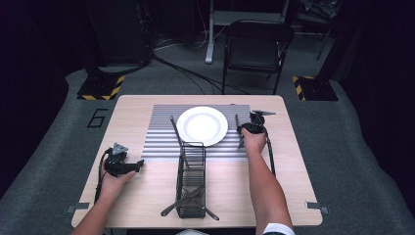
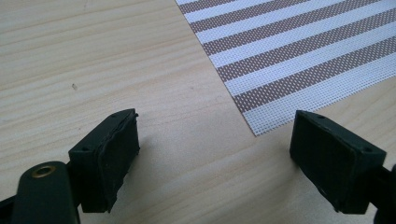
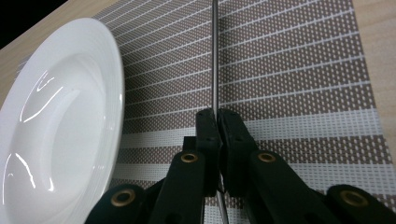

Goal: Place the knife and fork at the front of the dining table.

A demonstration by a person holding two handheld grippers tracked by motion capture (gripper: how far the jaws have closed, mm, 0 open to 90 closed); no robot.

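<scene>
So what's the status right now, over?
Right tool shut on thin metal utensil, beside white plate. Left tool open, idle. Nothing blocking.

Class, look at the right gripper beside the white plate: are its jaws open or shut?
Shut. In the right gripper view, the right gripper has both black jaws pressed on a thin metal utensil over the striped placemat.

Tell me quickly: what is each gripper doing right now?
Left gripper: open, empty, over the table.
Right gripper: shut on a thin piece of cutlery, beside the plate.

wire caddy (image 1: 192,181), folding chair (image 1: 257,46)
</scene>
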